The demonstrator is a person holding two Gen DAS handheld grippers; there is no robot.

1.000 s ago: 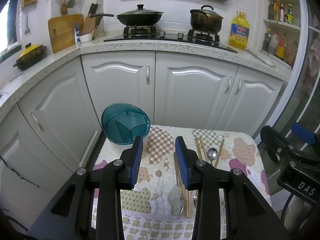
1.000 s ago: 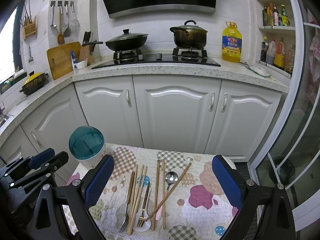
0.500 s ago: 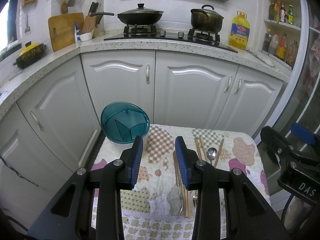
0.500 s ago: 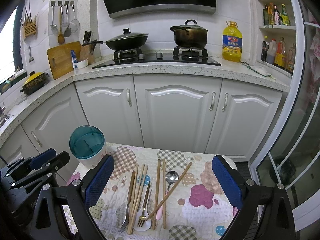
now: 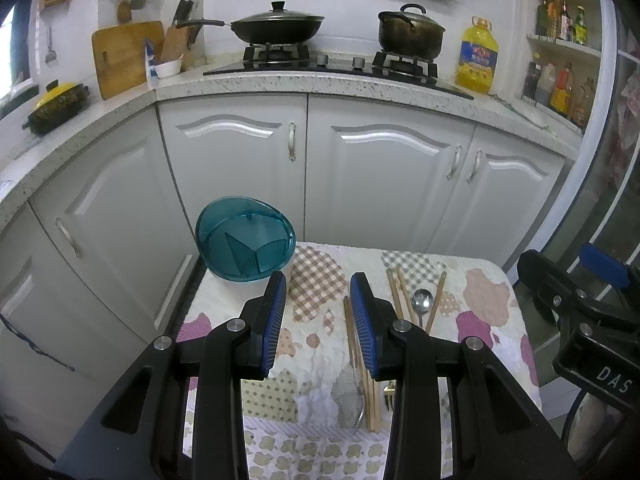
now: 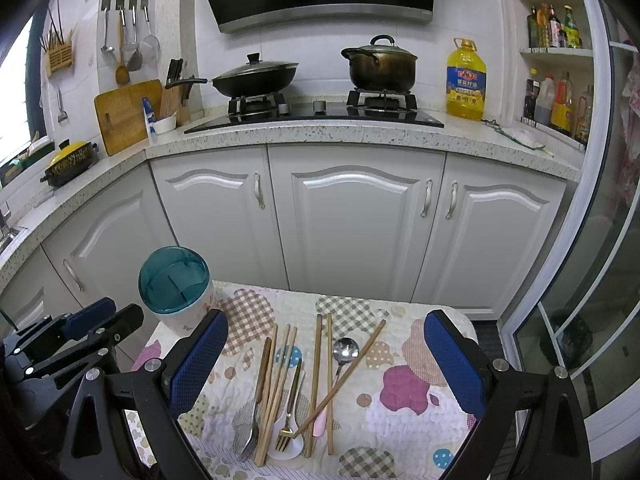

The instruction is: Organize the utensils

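Right gripper (image 6: 324, 364) stands wide apart and empty above the loose utensils, while the left gripper (image 5: 318, 320) is narrowly parted, also empty. On the quilted table cover (image 6: 404, 412) sit the teal-lidded utensil holder (image 6: 174, 284) at far left, wooden chopsticks (image 6: 316, 376), a spoon (image 6: 345, 350) and a gold fork (image 6: 289, 412). Judged to be the opening step, nothing yet sorted; next move calls for lowering onto one piece and closing on its handle

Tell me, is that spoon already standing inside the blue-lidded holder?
No, the spoon lies flat on the patterned cloth among the chopsticks, apart from the blue-lidded holder.
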